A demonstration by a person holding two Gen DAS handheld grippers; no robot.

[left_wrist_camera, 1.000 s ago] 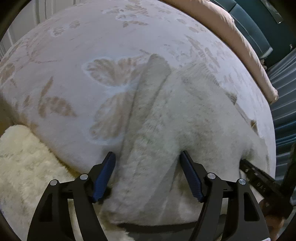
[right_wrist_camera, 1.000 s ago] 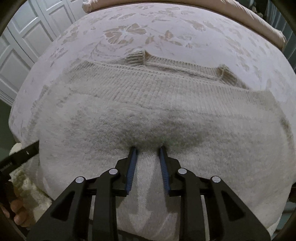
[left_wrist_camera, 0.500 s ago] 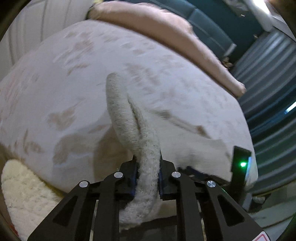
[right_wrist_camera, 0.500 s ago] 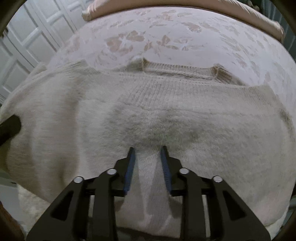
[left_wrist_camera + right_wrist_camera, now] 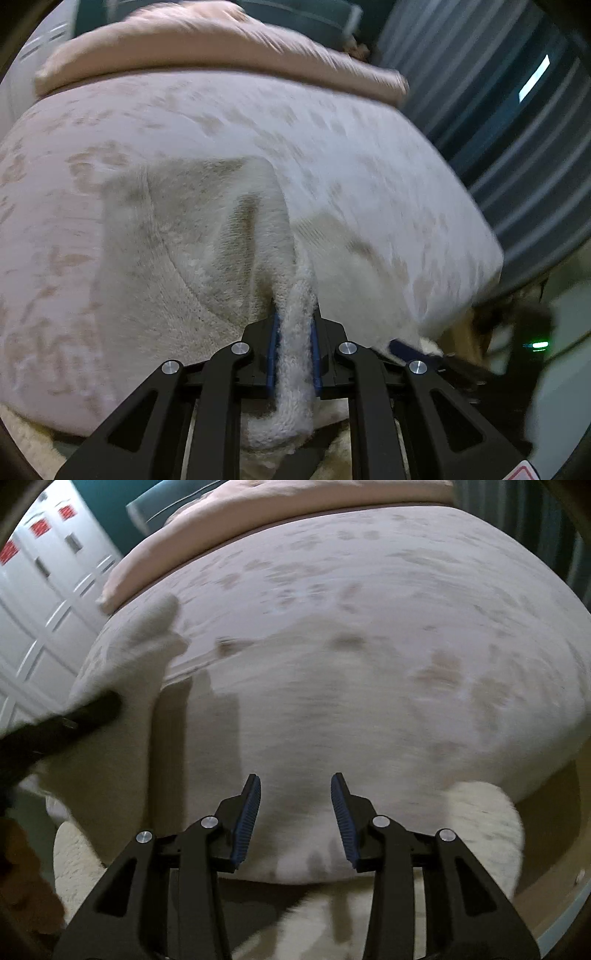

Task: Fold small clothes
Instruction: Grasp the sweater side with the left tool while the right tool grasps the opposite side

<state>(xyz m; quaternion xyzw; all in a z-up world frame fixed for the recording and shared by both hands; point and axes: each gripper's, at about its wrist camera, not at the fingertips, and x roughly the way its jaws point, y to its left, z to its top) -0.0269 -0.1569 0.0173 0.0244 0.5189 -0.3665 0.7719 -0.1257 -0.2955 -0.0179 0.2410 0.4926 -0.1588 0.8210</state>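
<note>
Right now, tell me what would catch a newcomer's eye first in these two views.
The cream knit sweater stands out first, a bunched fold of it clamped in the left gripper low in the left wrist view. Next comes the floral bedspread filling both views, with the right gripper above it, its jaws opening with nothing between them. A pink pillow lies along the far edge.

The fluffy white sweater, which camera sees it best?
The left wrist camera. There the sweater fills the middle, its knit fairly sharp, with a bunched edge pinched in the left tool. The right wrist camera shows only a blurry part of it at the left edge; the right tool has opening jaws and holds nothing.
</note>
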